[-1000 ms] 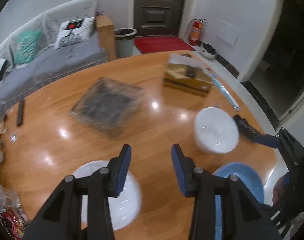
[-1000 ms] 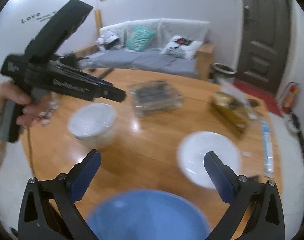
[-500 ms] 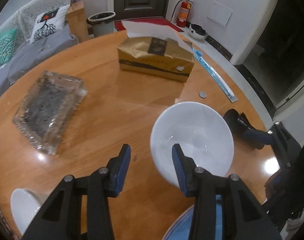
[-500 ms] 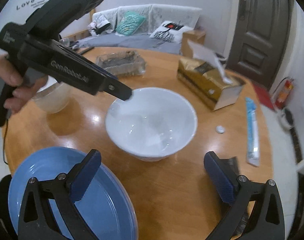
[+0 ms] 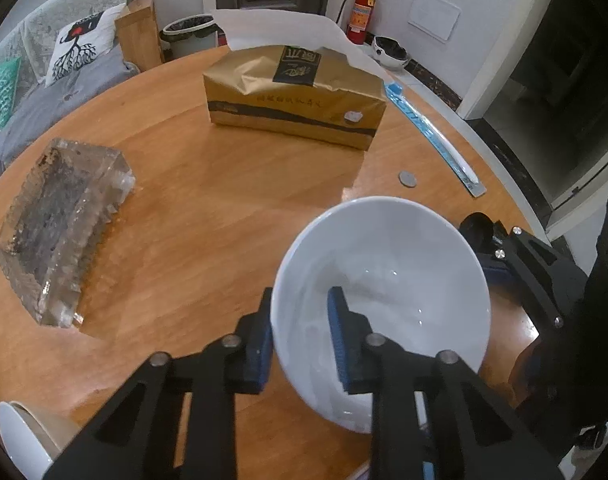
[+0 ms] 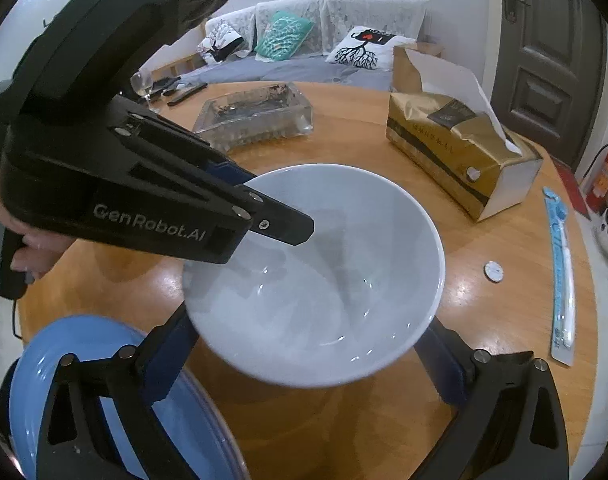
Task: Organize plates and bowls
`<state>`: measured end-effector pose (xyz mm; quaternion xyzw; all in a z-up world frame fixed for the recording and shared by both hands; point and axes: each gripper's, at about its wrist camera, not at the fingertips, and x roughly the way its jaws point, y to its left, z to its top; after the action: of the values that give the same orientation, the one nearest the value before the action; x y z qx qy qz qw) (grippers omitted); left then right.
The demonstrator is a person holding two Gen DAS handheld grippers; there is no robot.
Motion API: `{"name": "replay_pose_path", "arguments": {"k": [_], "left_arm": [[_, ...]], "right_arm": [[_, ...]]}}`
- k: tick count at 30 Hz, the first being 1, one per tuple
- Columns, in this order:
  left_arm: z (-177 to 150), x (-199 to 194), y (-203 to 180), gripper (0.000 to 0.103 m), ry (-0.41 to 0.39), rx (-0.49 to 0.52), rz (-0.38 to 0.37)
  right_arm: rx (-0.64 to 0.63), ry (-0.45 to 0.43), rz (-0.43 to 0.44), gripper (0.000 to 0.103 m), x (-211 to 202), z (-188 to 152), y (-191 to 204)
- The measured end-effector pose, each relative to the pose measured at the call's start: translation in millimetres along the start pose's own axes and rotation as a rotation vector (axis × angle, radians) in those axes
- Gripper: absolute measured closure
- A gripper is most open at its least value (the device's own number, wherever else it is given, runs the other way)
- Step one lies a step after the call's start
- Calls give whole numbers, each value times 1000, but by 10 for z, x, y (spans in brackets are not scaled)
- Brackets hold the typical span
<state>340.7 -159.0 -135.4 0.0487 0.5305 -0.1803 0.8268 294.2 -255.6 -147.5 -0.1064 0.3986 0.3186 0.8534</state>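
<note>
White bowl [image 5: 388, 276]: on the wooden table [image 5: 208, 200], its near rim between the left gripper's fingers.
Left gripper [image 5: 300, 320]: closed on the bowl rim, one pad inside, one outside.
Right gripper [image 6: 304, 364]: spread wide, a finger on either side of the bowl; contact unclear.
Blue plate [image 6: 64, 392]: just beside the bowl.
Second white bowl [image 5: 20, 440]: well apart, at the table edge.
Tissue pack [image 5: 296, 96]: beyond the bowl.

A home living room: sofa [image 6: 304, 60], cushions [image 6: 284, 34], wooden table [image 5: 208, 216].
</note>
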Motion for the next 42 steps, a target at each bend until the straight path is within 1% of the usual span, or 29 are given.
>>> {"name": "replay_pose_path", "arguments": {"k": [2,6,12,15,23,28,34,42], "left_arm": [[7,15,4,90,-5,2,15],[-2,29,27,93,-6,16,18],[-9,32,-1,93,-9,30,27],[-13,-21,-10,93,-11,25,15],[-44,-219,-107,93,-34,65,32],[-92,-408,-131,93,-56,68,27],[-175,-693,-106,92,-82,73,55],[-320,-1066,13,92,-122,65,80]], "right_arm": [[-3,0,13,6,25,-9,-11],[0,1,28,6,82,0,-33],[0,7,17,8,135,22,-20],[-2,16,12,9,125,25,5],[-8,-14,7,9,-50,38,92],[-34,-26,-11,9,-214,79,214],[-54,-60,-19,9,-416,167,426],[-88,-82,-26,9,-549,307,703]]}}
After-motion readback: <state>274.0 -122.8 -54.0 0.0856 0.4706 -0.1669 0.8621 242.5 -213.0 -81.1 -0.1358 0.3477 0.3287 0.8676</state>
